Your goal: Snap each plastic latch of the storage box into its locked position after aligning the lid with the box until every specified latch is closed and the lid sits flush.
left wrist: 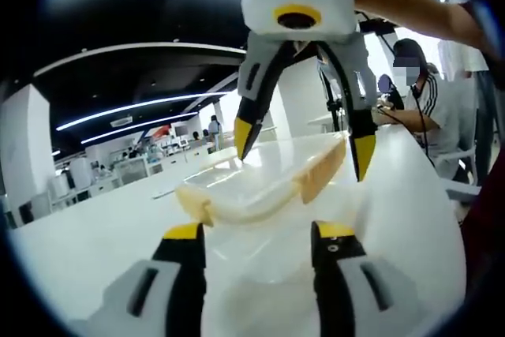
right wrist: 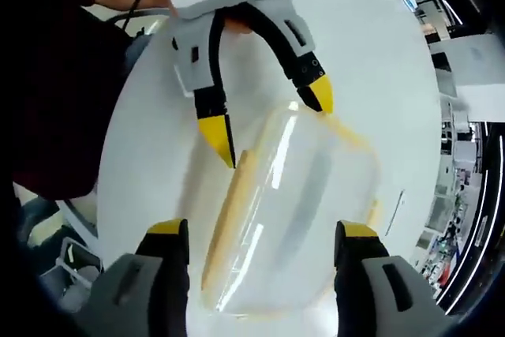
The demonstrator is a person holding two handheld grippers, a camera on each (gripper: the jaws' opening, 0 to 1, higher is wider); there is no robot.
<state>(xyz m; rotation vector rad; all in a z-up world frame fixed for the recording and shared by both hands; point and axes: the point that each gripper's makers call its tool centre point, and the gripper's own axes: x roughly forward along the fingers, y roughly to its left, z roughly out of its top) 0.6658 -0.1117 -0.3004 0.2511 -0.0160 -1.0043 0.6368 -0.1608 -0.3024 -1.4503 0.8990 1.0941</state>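
A clear plastic storage box [left wrist: 260,191] with its clear lid lies on a white table [left wrist: 102,226]. Cream-yellow latches show at its left end [left wrist: 196,204] and right end [left wrist: 325,170]. In the left gripper view my left gripper [left wrist: 259,234] stands open just short of the box, and my right gripper [left wrist: 303,147] hangs open over its far side. In the right gripper view the box [right wrist: 300,203] lies between my right gripper's [right wrist: 260,230] open jaws, with a long latch [right wrist: 227,219] along its left edge. My left gripper [right wrist: 271,120] is open at the far edge. I cannot tell whether the latches are locked.
A person [left wrist: 422,96] sits at the table's far right in the left gripper view. The holder's arm [left wrist: 418,9] reaches in from the top right. The round table's edge [right wrist: 110,187] runs close on the left in the right gripper view, and a chair and floor lie beyond it.
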